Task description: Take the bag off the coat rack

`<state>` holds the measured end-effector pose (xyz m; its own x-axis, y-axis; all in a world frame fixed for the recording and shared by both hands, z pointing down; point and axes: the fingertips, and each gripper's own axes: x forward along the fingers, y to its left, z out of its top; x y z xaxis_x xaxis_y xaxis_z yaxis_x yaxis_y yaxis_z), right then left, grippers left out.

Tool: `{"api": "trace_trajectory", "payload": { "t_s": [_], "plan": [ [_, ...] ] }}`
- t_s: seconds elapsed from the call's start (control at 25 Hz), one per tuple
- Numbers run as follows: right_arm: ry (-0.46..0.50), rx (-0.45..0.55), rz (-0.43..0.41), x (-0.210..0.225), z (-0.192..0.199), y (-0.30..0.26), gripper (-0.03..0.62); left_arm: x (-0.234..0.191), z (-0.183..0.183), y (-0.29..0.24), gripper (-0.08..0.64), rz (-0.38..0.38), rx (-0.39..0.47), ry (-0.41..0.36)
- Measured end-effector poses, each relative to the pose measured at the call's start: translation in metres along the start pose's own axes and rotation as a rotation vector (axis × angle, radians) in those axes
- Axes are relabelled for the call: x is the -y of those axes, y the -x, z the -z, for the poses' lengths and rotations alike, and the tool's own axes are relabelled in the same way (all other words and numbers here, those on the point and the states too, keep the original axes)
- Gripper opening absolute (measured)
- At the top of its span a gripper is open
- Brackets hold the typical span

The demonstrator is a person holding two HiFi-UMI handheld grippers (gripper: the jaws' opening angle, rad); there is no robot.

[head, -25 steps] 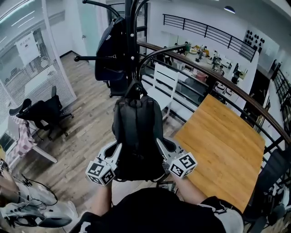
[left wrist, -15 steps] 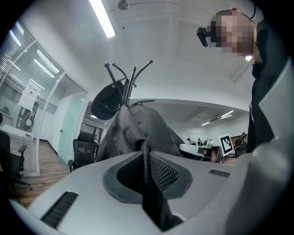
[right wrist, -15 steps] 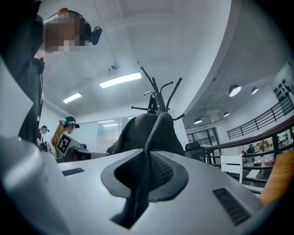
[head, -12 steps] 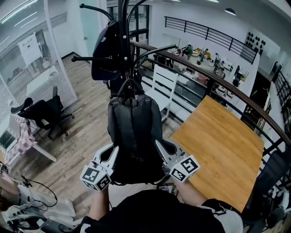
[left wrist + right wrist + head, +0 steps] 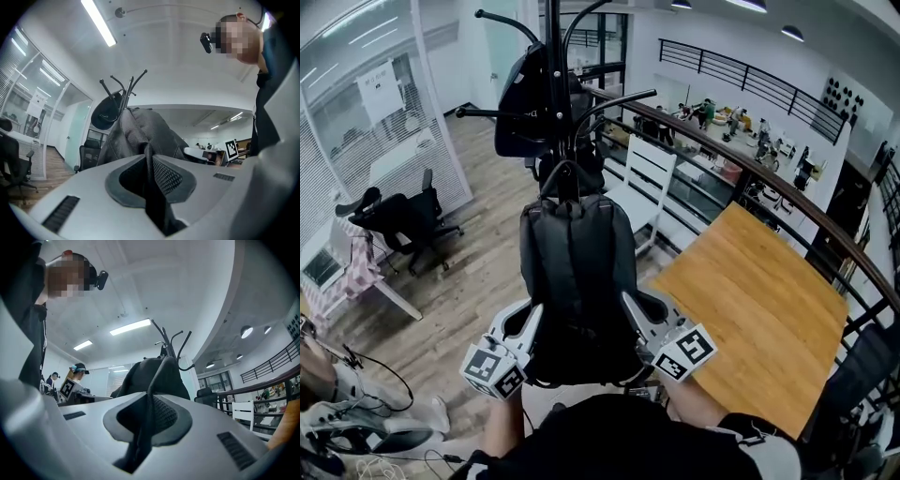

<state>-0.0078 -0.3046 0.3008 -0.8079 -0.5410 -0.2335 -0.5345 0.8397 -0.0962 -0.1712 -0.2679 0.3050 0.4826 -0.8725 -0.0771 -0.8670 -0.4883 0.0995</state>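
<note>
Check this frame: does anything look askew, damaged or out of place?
Nothing stands out. The backpack is upright, pinched at its lower sides by the left gripper and right gripper, its top handle near the coat rack, where a second bag hangs.

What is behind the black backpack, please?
Behind the backpack stands the coat rack, with a second dark bag hanging on it. The backpack covers the rack's lower pole and base.

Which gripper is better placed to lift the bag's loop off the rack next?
Neither alone, probably. The left gripper and right gripper are each shut on a lower side of the backpack, about level, with its top loop centred above at the coat rack. Raising both together looks best.
</note>
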Motion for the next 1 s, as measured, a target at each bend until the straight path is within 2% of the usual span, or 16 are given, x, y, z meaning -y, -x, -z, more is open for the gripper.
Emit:
{"api": "trace_trajectory", "payload": {
  "t_s": [0.28,0.48,0.72,1.0],
  "plan": [
    [0.000,-0.013,-0.003,-0.017,0.011,0.024,0.048,0.020,0.017,0.021,0.052,0.001,-0.017,0.055],
    [-0.008,-0.027,0.028,-0.040,0.014,0.042,0.048,0.032,0.020,0.042,0.052,0.033,-0.032,0.069],
    [-0.017,-0.029,0.048,-0.081,0.020,0.071,0.048,0.055,0.028,0.083,0.052,0.096,-0.065,0.033],
    [-0.063,-0.054,0.074,-0.116,0.036,0.110,0.048,0.083,0.044,0.128,0.052,0.133,-0.078,0.090]
  ]
}}
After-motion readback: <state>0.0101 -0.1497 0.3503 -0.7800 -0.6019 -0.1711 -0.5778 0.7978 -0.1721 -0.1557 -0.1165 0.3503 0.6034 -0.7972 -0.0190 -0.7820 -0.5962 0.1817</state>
